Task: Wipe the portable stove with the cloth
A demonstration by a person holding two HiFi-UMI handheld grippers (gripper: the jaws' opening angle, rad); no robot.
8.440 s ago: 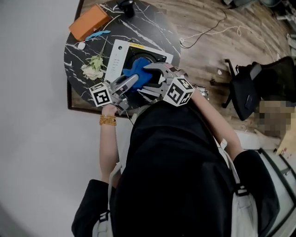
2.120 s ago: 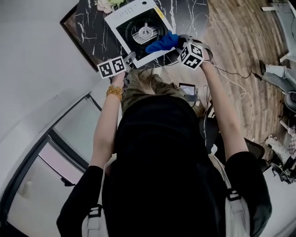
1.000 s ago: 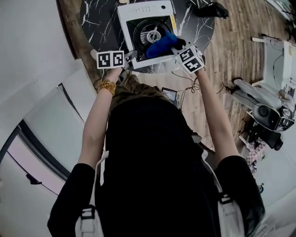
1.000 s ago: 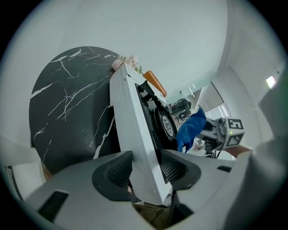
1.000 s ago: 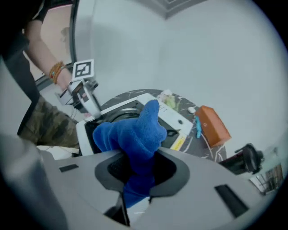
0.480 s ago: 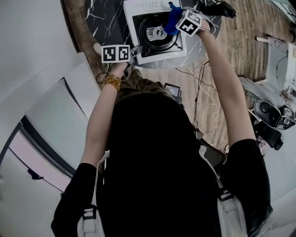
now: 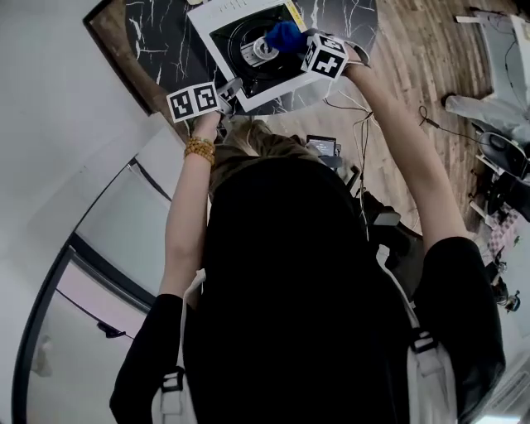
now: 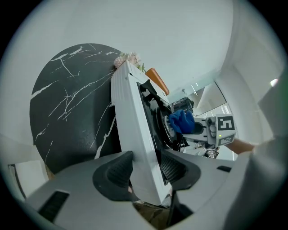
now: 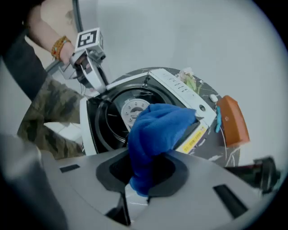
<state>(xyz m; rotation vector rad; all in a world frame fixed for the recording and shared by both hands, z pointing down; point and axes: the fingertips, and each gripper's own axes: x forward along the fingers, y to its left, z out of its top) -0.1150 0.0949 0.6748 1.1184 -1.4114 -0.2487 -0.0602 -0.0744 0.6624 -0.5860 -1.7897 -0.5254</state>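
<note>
The white portable stove (image 7: pixel 217 21) sits on a round black marble table (image 7: pixel 166 37). My left gripper (image 7: pixel 230 88) is shut on the stove's near edge (image 8: pixel 135 134), with the white rim clamped between both pads. A blue cloth (image 7: pixel 284 35) is bunched in my right gripper (image 7: pixel 300 45), whose jaws are closing on it. In the right gripper view the cloth (image 9: pixel 157 130) hangs over the round burner (image 9: pixel 134 110) in the black well. From the left gripper view the cloth (image 8: pixel 182 121) touches the burner area, with the right gripper (image 8: pixel 211 132) behind it.
An orange box (image 9: pixel 234 121), a small blue item (image 9: pixel 218 117) and pale flowers (image 9: pixel 189 77) lie on the table beyond the stove. A black object (image 9: pixel 265 173) sits at the table's right. White cables run over the wooden floor (image 7: pixel 414 50).
My right gripper has swept the cloth from the stove's far corner back over the burner and come down. The left gripper has kept its hold on the stove's edge.
</note>
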